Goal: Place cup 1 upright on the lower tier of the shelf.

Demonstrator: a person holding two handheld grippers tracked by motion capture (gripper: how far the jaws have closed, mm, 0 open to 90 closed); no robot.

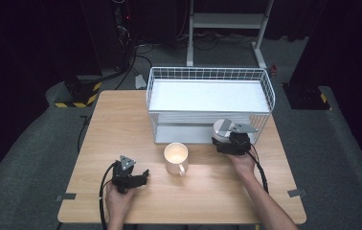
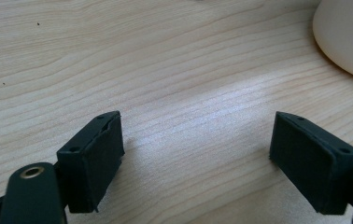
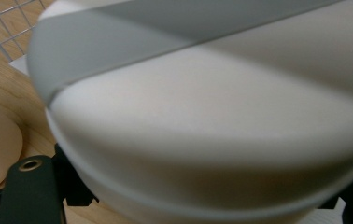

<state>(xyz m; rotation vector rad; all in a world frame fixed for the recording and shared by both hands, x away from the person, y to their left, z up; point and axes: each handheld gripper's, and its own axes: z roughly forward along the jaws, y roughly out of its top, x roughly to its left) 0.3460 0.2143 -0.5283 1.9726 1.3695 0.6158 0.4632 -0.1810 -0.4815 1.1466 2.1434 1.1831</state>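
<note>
A cream mug (image 1: 176,157) stands before the white wire rack (image 1: 209,103).

Black claws (image 1: 143,176) with grey plates, trailing black cables.

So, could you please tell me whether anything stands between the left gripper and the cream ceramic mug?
Nothing visible: bare wooden table lies between the open left gripper and the cream ceramic mug.

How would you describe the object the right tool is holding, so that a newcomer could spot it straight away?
Start at the white wire basket at the far side of the wooden table. At its front right corner, the right tool grips a round white lid with a grey stripe. Unlike the cream mug nearby, it is flat and handleless.
</note>
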